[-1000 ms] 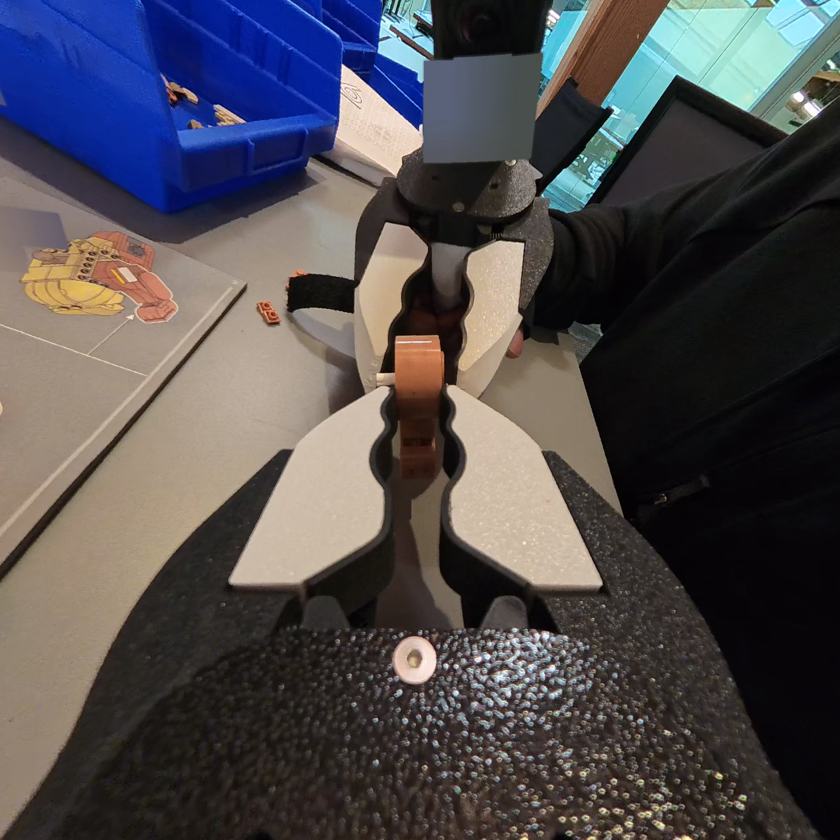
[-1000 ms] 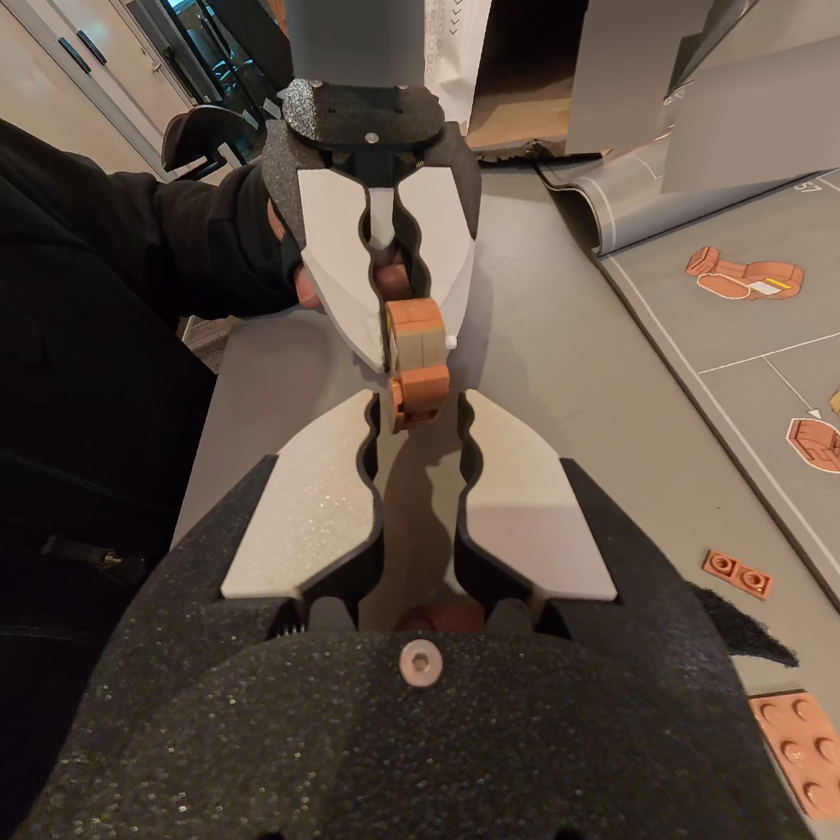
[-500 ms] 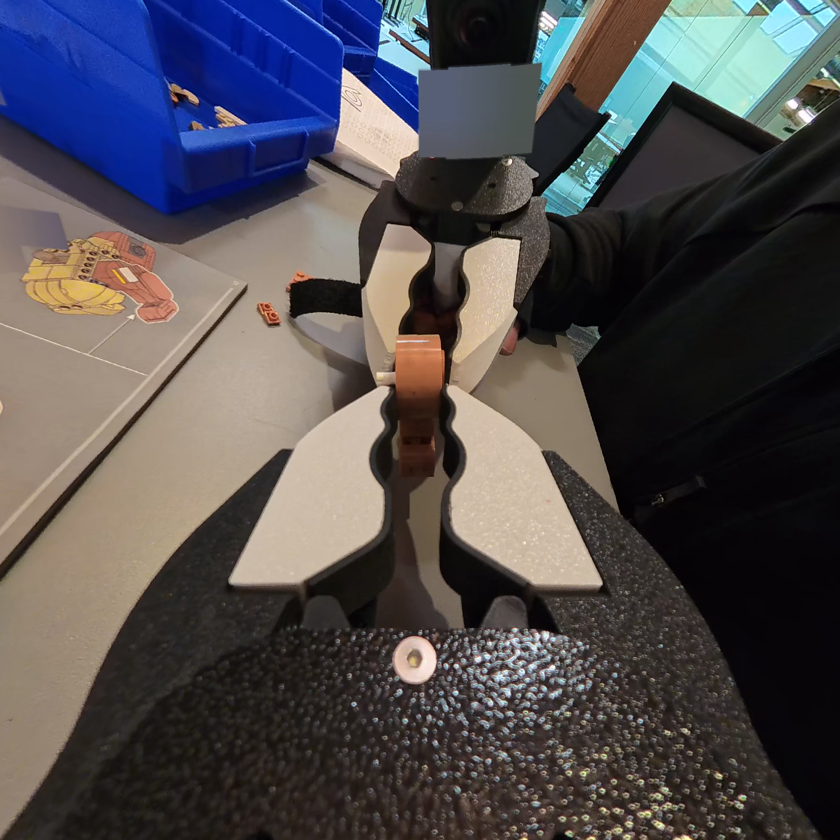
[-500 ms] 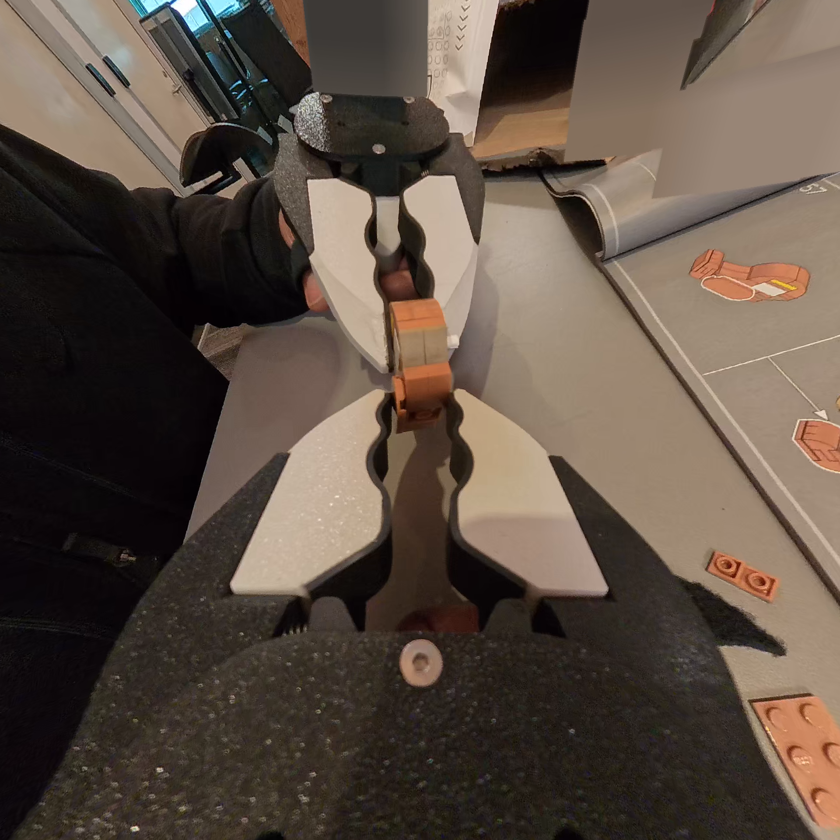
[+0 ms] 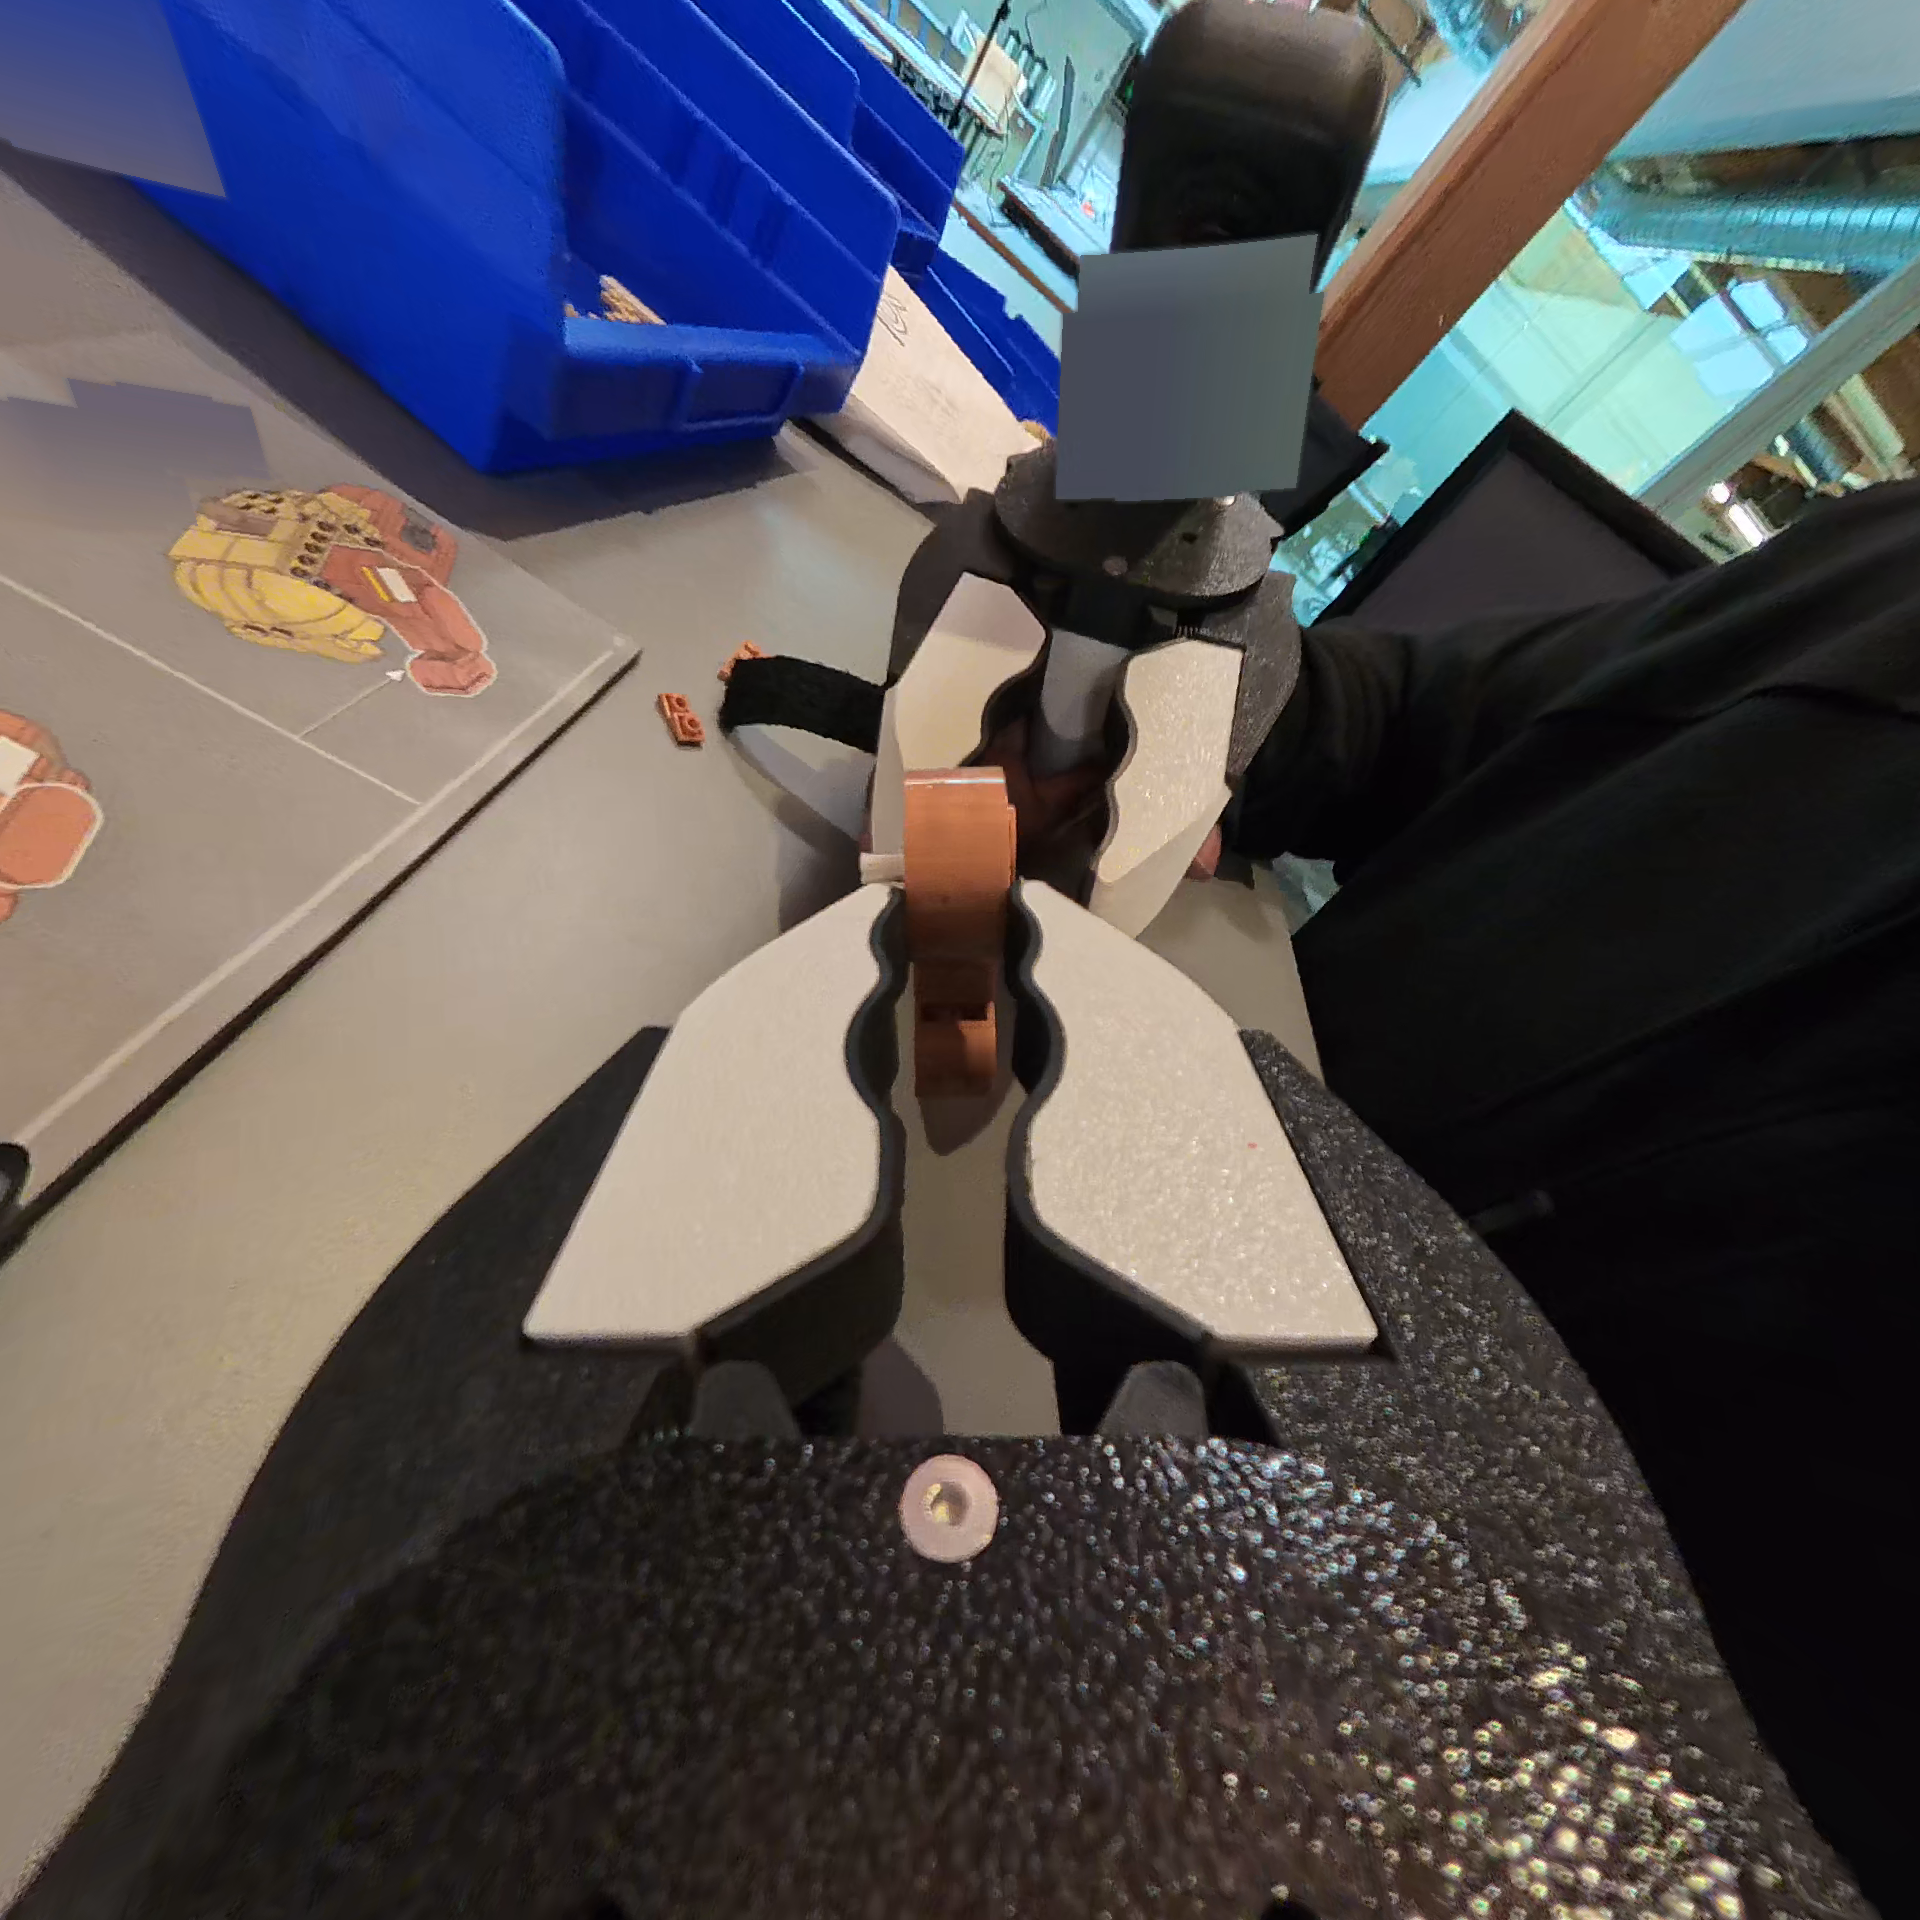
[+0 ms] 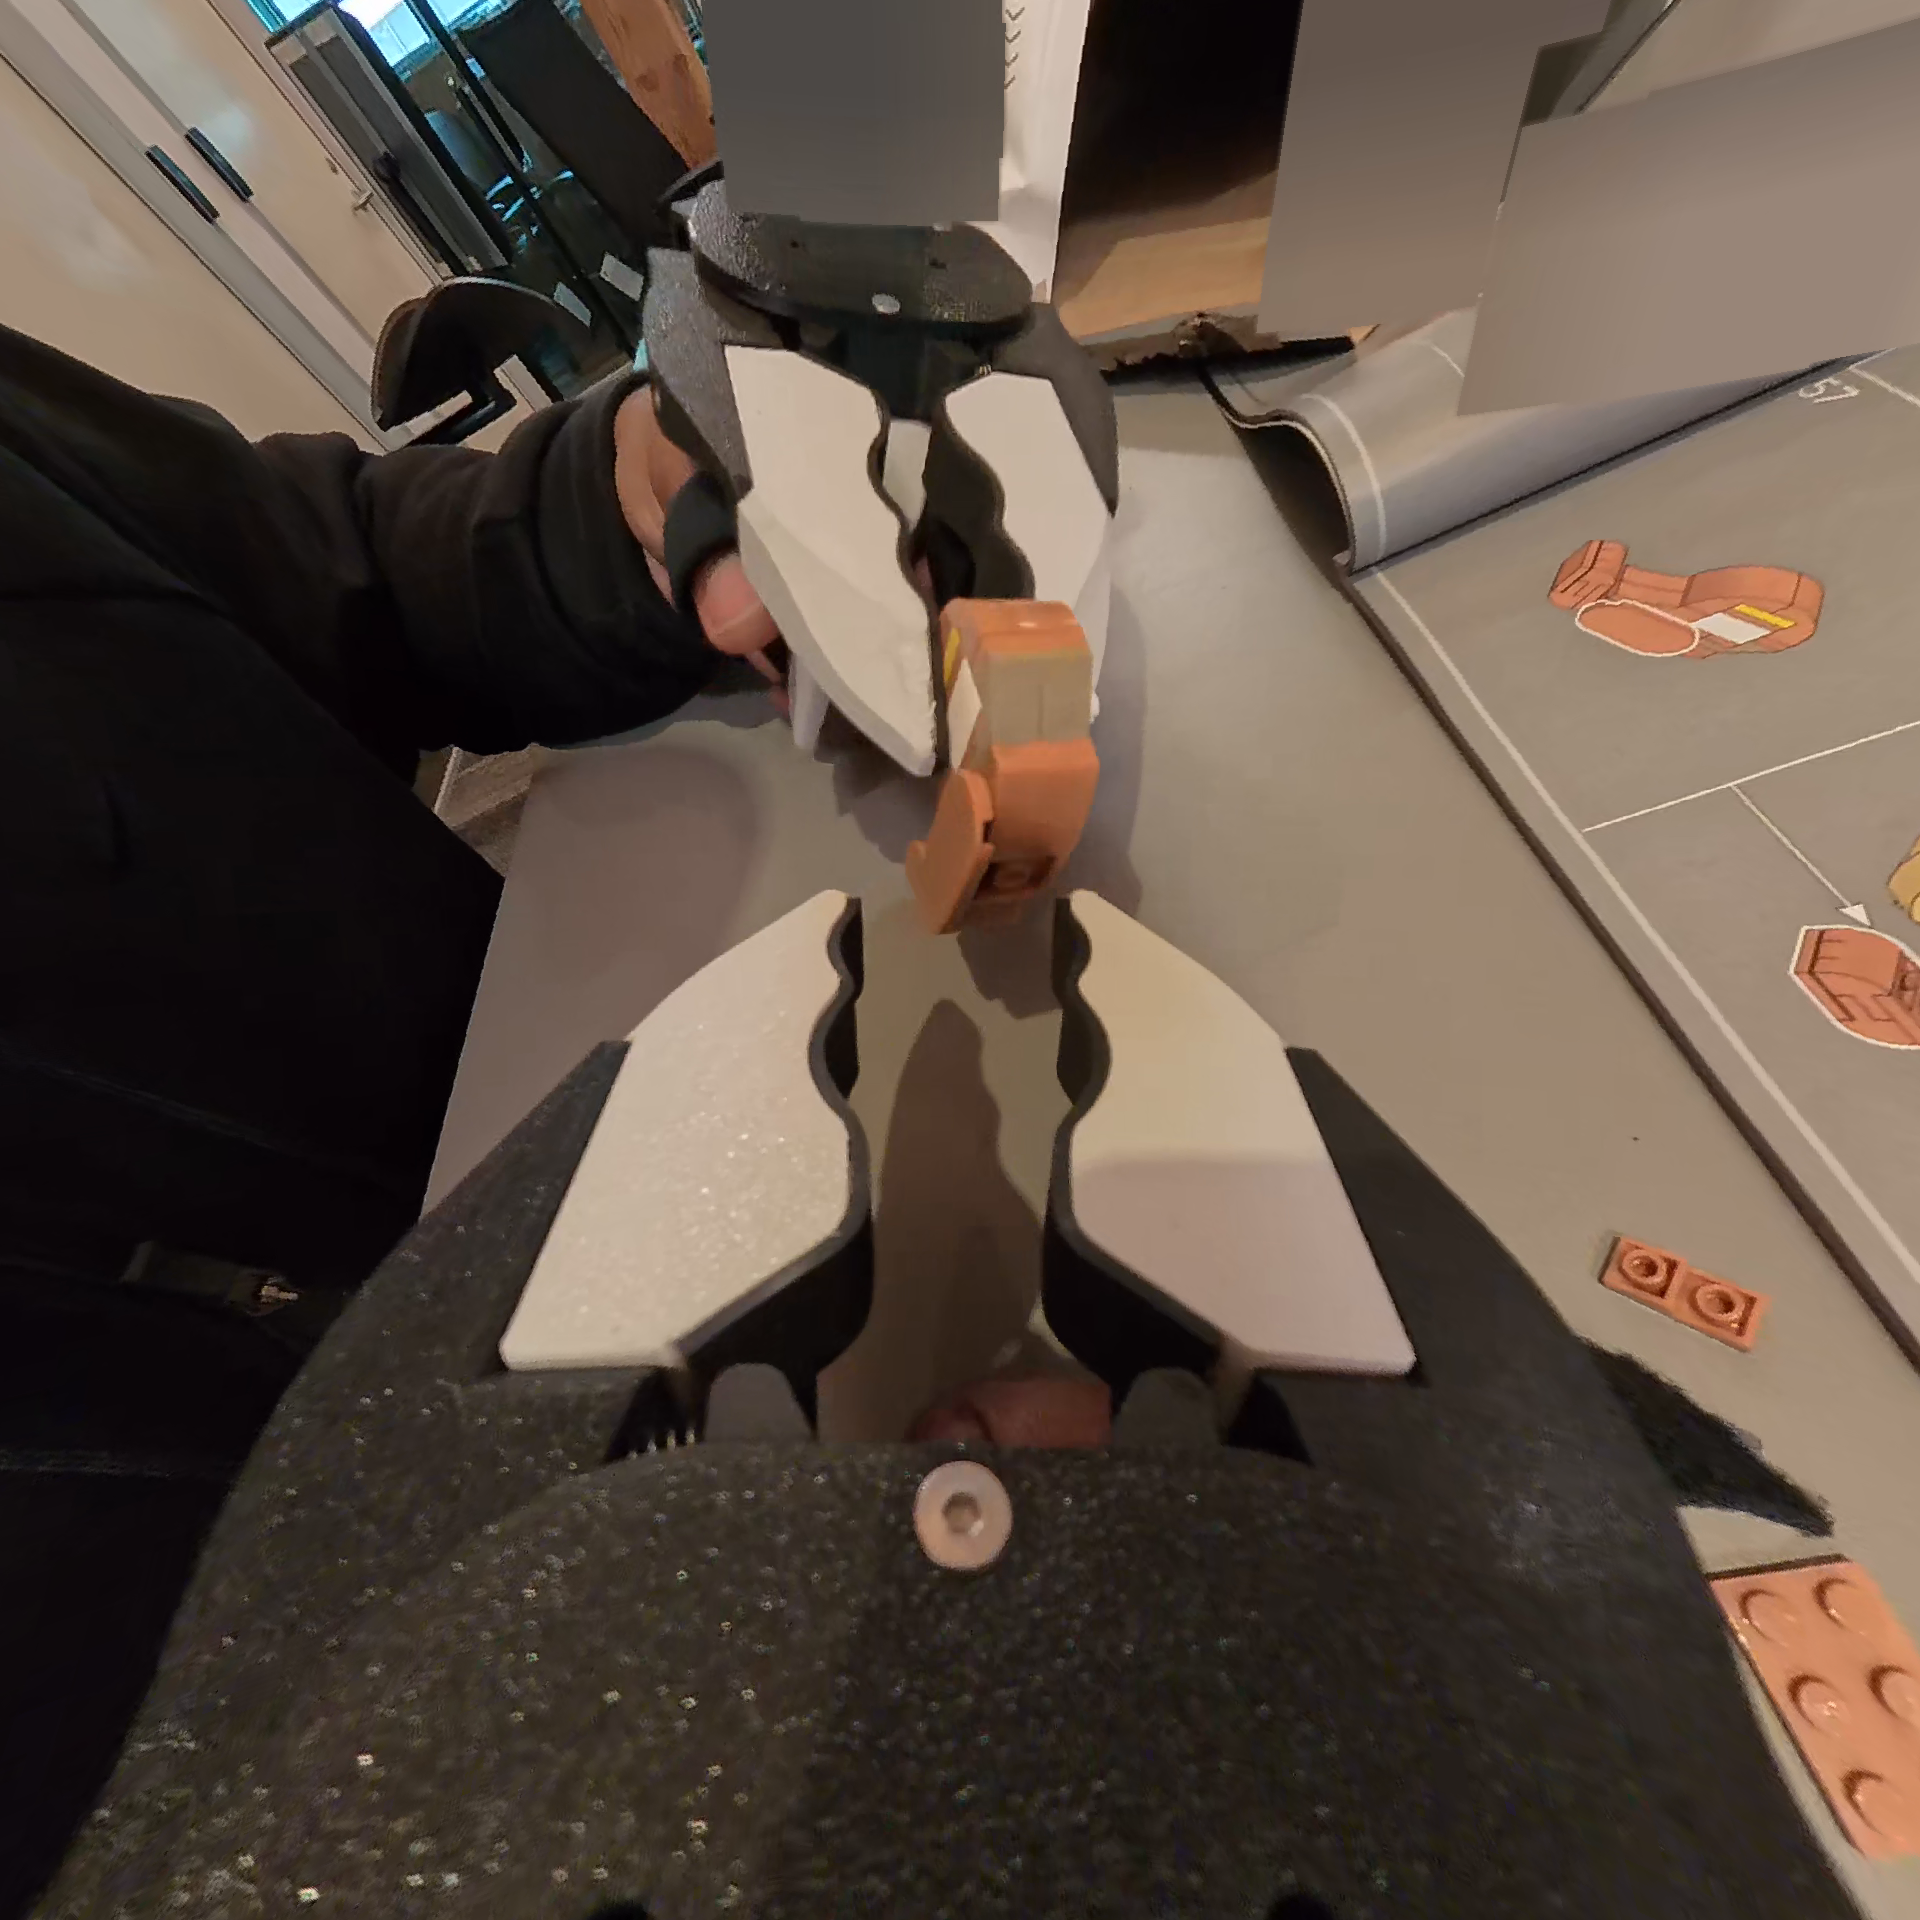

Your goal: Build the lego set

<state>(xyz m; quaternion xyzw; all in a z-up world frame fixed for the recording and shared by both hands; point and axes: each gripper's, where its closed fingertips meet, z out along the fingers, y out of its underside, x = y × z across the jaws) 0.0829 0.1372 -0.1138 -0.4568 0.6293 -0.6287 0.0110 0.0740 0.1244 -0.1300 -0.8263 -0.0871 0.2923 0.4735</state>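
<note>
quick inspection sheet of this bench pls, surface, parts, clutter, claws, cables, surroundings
surface: grey table, printed instruction sheets along one side.
job's things: brown brick assembly with a tan block, held off the table.
clutter: small brown plate, larger studded brown plate, blue bins, a few small pieces in one.
claws: left claw clamps the brick assembly between its pads; right claw open, the assembly's lower end just ahead of its tips, not gripped.
cables: nothing seen.
surroundings: person's black sleeves, office chair, glass walls.
</note>
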